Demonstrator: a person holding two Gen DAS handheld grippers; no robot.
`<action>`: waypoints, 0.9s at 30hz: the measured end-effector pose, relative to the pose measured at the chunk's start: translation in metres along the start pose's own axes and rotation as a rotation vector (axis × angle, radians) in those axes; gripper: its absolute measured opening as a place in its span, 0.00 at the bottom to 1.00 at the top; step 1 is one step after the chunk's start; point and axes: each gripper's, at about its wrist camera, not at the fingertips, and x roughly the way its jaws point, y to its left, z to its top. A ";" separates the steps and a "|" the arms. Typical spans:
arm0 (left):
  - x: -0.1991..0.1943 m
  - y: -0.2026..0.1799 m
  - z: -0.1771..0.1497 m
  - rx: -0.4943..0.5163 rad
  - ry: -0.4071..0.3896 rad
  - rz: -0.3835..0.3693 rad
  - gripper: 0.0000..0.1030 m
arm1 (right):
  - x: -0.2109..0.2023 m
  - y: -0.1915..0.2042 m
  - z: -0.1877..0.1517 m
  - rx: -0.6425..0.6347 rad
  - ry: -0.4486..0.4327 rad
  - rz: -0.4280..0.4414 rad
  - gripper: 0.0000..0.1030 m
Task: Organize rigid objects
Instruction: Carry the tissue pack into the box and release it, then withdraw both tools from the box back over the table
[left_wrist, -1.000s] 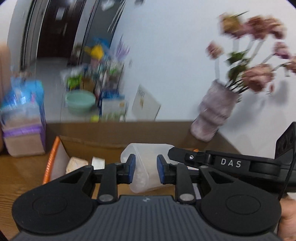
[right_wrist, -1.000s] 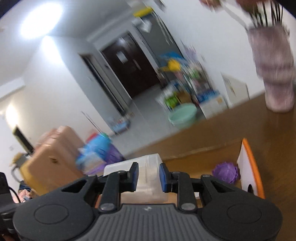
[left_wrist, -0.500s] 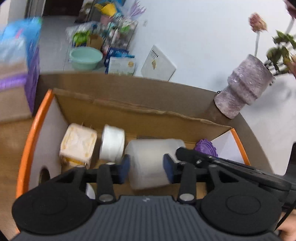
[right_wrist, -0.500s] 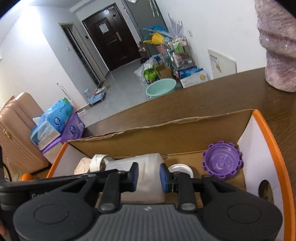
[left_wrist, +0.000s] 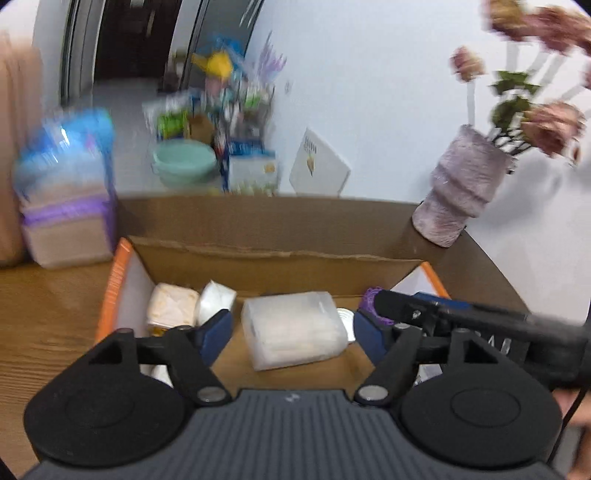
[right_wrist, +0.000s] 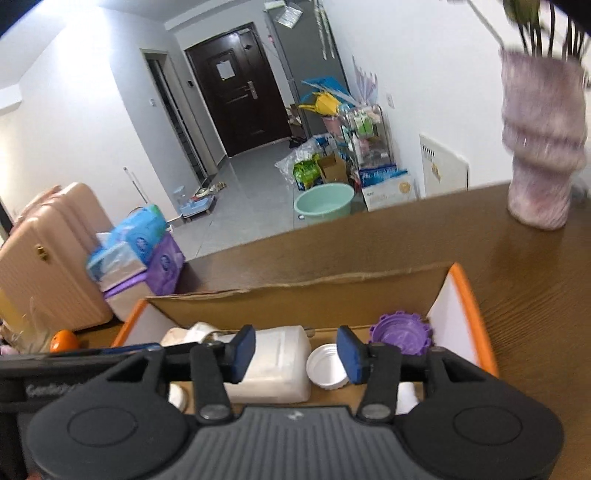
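A cardboard box with orange-edged end flaps sits on the wooden bench, filling the lower middle of both views; inside it, in the left wrist view, a translucent plastic container lies on its side at the centre of the box floor, between the two pads of the left gripper but touching neither; its jaws are spread and still opening, with clear gaps on both sides of the container; to the left of it in the box sit a cream-coloured tub and a white roll, just beside each other; a white lid shows at the container's right end, and a purple cap lies partly hidden behind the black body of the right gripper, which crosses the right side of the frame; in the right wrist view the right gripper also has its jaws apart and opening, nothing pinched; the container lies behind its left pad, the white lid shows in the gap near the right pad, and the purple cap rests in the right end of the box; a pinkish ribbed vase with flowers stands on the bench at upper right, well apart from the box; tissue packs stand at the left.
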 end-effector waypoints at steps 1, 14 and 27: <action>-0.020 -0.006 -0.006 0.030 -0.043 0.021 0.79 | -0.015 0.005 -0.001 -0.022 0.002 0.010 0.58; -0.248 -0.068 -0.185 0.222 -0.695 0.311 0.93 | -0.215 0.045 -0.138 -0.264 -0.432 -0.062 0.79; -0.337 -0.080 -0.333 0.192 -0.844 0.363 1.00 | -0.288 0.050 -0.281 -0.140 -0.725 -0.091 0.84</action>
